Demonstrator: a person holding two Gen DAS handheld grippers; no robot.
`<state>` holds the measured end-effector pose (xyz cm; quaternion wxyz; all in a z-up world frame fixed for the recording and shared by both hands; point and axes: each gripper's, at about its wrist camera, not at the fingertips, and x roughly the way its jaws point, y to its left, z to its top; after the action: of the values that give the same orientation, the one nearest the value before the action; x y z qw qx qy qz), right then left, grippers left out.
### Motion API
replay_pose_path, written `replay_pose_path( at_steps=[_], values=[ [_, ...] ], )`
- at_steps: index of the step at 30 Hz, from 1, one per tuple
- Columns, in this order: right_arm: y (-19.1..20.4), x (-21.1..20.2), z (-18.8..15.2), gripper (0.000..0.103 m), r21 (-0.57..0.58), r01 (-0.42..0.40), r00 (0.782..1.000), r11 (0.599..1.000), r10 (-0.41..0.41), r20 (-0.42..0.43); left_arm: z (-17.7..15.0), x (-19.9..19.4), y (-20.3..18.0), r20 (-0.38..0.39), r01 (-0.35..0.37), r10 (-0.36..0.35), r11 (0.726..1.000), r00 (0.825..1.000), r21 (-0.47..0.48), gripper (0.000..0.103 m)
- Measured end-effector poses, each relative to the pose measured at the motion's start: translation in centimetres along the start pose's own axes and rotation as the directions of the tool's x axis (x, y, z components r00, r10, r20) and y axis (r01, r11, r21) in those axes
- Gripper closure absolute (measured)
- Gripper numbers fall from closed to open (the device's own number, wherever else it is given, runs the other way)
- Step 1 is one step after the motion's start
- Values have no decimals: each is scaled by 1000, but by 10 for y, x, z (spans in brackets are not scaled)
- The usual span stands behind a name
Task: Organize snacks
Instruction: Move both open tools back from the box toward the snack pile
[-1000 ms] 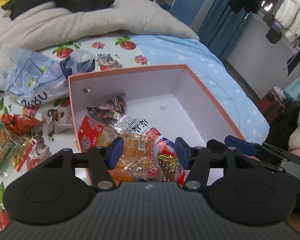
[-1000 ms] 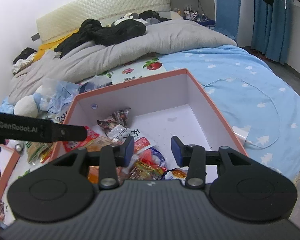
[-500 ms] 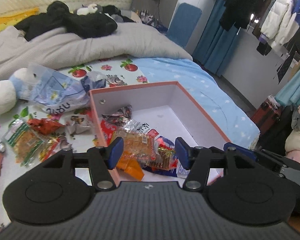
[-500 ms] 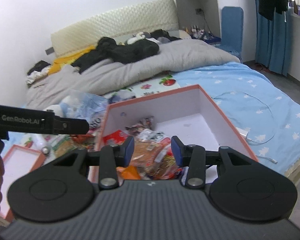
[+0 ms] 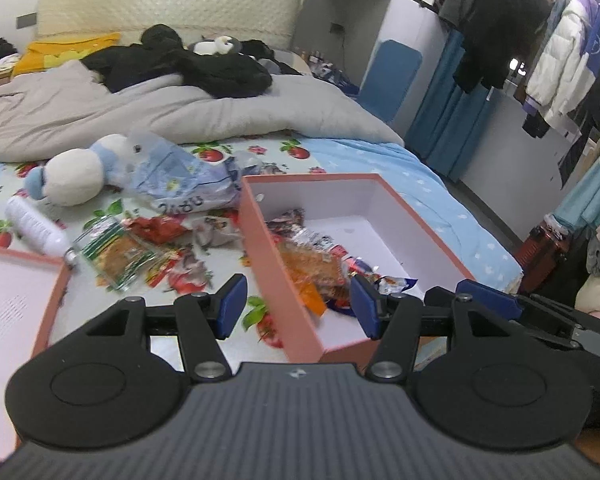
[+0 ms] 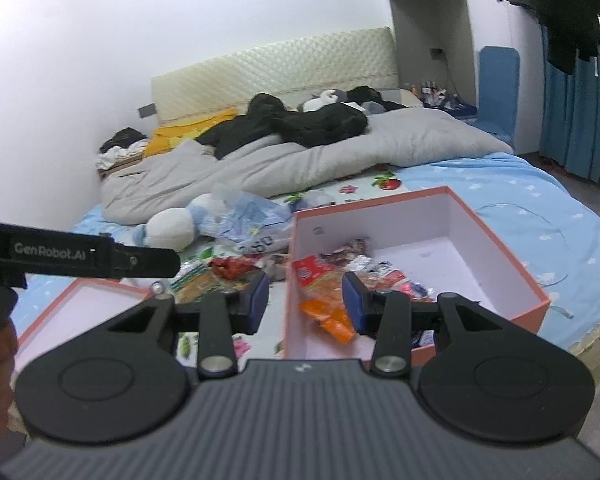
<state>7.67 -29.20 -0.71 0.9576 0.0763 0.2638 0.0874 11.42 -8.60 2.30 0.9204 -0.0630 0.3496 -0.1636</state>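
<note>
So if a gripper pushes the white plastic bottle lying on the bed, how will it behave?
The white plastic bottle lies on its side, so it would probably roll rather than slide. The soft flowered sheet under it may slow or turn it. Whether it is full, and so heavy, cannot be told.

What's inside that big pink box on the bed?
The pink box holds a heap of snack packets at its near left side; the far white floor is bare. Whatever lies beneath the heap is covered.
</note>
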Motion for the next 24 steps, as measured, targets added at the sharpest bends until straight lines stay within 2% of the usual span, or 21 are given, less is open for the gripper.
replay_pose_path(
  at_steps=[7,10,15,24],
  values=[
    [33,-17,-21,59,-42,-57,998,998,57,6,-36,-38,19,15,-46,46,998,999,-33,40],
    [45,-18,-38,59,-63,-83,996,995,82,-24,-50,-47,30,18,-60,61,996,998,-61,40],
    [60,-12,-59,59,-75,-115,990,991,108,-90,-69,-51,46,11,-105,107,989,994,-107,40],
    [67,11,-55,59,-76,-106,990,991,98,-100,-70,-32,81,-22,-145,144,974,989,-171,40]
  ],
)
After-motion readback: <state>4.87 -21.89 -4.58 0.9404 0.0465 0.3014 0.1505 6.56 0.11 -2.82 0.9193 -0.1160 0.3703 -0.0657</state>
